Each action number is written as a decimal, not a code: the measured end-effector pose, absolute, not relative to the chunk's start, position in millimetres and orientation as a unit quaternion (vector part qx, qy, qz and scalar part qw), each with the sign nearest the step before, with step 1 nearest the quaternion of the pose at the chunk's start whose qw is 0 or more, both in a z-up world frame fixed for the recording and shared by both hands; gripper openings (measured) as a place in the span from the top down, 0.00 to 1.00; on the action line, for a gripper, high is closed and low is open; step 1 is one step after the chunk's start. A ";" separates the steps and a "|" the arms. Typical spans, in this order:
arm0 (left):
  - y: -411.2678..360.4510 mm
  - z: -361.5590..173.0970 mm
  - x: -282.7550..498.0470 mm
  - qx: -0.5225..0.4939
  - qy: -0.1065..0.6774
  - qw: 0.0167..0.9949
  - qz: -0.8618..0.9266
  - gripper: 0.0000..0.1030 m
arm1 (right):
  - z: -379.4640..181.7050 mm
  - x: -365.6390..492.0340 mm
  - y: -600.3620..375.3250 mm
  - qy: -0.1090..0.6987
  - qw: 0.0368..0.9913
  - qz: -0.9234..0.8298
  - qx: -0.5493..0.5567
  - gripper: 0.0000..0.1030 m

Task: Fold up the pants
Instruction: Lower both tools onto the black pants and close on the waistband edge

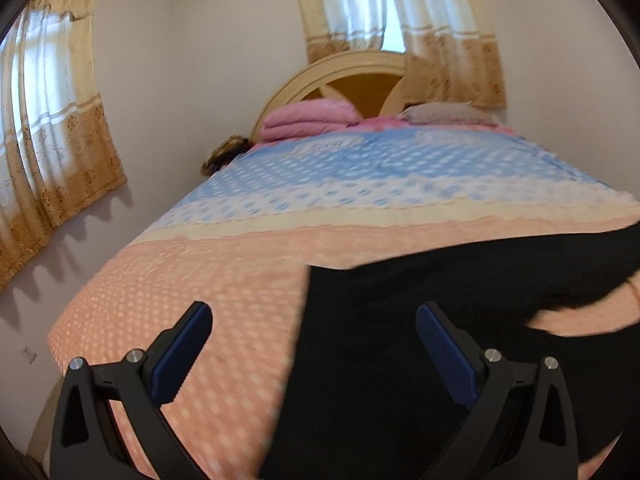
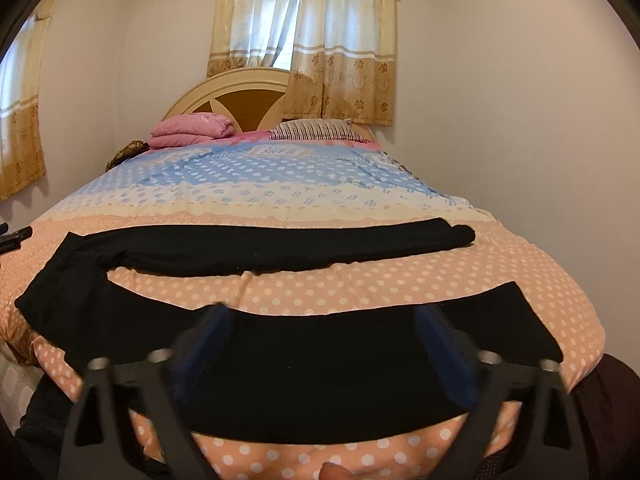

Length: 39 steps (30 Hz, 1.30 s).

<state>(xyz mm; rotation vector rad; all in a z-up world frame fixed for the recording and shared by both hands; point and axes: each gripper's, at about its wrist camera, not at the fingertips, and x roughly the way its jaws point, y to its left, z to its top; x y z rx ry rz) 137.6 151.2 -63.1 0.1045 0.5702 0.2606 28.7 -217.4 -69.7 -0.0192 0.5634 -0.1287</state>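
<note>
Two handheld grippers hover over black pants (image 2: 280, 352) spread flat on a bed (image 2: 360, 280) with a peach, polka-dotted cover. Going left to right in the right wrist view: the waist end lies at the left edge of the bed, and the two legs run out to the right, one farther away, one nearer, with a strip of bare cover between them. The left gripper (image 1: 314, 316) sits over the waist end, its jaws standing wide with nothing between them; one finger is over the cover, the other over the black cloth. The right gripper (image 2: 324, 316) hangs over the near leg, jaws partly apart and blurred; whether the pads touch the cloth I cannot tell. Far off, a pink folded blanket (image 2: 192, 130) and a striped pillow (image 2: 312, 129) rest by the headboard. The fold seems not yet begun; both hands appear to be approaching for a first grasp. Next likely calls for pinching the near leg's edge at two places and carrying it over onto the far leg.
</note>
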 end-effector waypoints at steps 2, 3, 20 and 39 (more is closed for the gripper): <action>168.2 -67.4 154.8 0.055 0.289 0.945 0.141 0.00 | -74.9 37.7 -225.2 0.290 0.955 -0.068 -0.007 0.33; 176.3 -71.2 168.6 0.058 0.301 0.942 0.133 0.01 | -76.2 43.2 -230.1 0.296 0.953 -0.068 -0.005 0.34; 195.0 -138.4 279.9 0.017 0.429 0.902 0.048 0.53 | -48.7 157.4 -354.5 0.342 0.927 -0.144 0.054 0.36; 187.5 -146.1 293.0 0.057 0.438 0.896 0.040 0.89 | -89.5 269.8 -491.0 0.401 0.884 -0.169 0.171 0.48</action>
